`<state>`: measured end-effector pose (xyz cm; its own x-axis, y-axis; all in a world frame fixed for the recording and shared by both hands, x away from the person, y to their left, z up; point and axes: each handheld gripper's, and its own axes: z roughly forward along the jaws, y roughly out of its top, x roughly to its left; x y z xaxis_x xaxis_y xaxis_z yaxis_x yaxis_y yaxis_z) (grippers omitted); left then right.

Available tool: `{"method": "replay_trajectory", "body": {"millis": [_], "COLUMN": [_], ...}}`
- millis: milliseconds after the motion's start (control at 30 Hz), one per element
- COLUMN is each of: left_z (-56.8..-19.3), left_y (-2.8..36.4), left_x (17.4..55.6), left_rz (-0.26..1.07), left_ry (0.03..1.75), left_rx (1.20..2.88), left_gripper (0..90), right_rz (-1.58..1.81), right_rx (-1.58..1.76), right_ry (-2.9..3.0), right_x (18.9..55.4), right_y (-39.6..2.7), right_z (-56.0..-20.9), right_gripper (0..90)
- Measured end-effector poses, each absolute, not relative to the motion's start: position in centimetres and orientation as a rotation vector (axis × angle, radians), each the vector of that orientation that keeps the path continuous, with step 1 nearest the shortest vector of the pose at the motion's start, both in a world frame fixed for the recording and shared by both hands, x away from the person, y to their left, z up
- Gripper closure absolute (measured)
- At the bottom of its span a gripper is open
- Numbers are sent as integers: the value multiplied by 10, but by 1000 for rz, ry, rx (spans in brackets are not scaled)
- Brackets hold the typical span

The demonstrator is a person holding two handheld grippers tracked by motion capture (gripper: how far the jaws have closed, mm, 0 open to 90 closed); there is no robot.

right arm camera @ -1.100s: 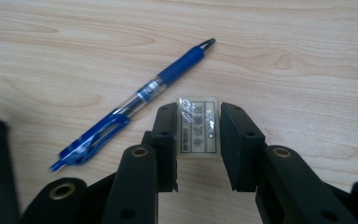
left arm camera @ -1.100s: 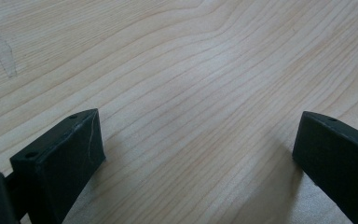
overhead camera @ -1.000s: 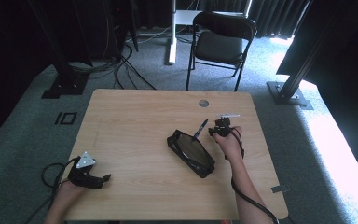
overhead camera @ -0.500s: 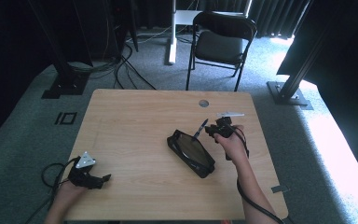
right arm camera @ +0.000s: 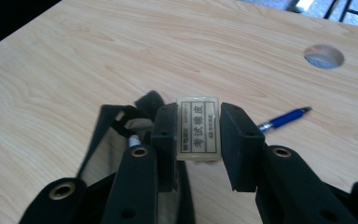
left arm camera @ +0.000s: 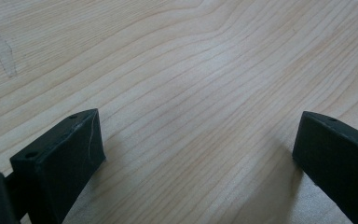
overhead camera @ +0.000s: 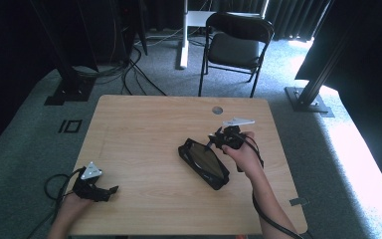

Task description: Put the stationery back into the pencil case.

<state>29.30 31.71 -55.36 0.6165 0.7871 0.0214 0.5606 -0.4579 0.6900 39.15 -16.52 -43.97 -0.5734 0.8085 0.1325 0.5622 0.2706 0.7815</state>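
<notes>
My right gripper (right arm camera: 199, 123) is shut on a small pale eraser (right arm camera: 198, 135) with a printed label, held up above the table. Below it lies an open black pencil case (right arm camera: 107, 135) with a light lining. A blue pen (right arm camera: 284, 118) rests on the wood just beyond the jaws. In the high view the right gripper (overhead camera: 220, 140) hangs over the far end of the pencil case (overhead camera: 204, 163). My left gripper (overhead camera: 110, 190) sits open at the near left of the table, its jaws (left arm camera: 198, 137) wide apart over bare wood.
The wooden table (overhead camera: 144, 124) has a round cable hole (overhead camera: 217, 110) near its far edge, also seen as the hole (right arm camera: 324, 56) in the right gripper view. A black folding chair (overhead camera: 234, 47) stands behind the table. Cables trail on the floor at left.
The right gripper has risen and drifted left over the pencil case's far end, still holding the eraser. The left gripper has not moved.
</notes>
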Motion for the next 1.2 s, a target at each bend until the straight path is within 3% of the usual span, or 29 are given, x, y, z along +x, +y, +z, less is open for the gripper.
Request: {"method": "replay_trajectory", "body": {"millis": [433,1200], "left_z": [-554,-554], "left_y": [317,317], "left_x": [293,293], "left_rz": [449,449], "left_ry": [1053,1054], "left_rx": [2188,2188], "left_gripper": [21,21], "right_rz": [1216,1024], "right_rx": [1182,1154], "right_ry": [2352,2497], "right_x": [385,395], "right_y": [-142,-112], "right_z": [-439,-471], "right_gripper": [681,681]}}
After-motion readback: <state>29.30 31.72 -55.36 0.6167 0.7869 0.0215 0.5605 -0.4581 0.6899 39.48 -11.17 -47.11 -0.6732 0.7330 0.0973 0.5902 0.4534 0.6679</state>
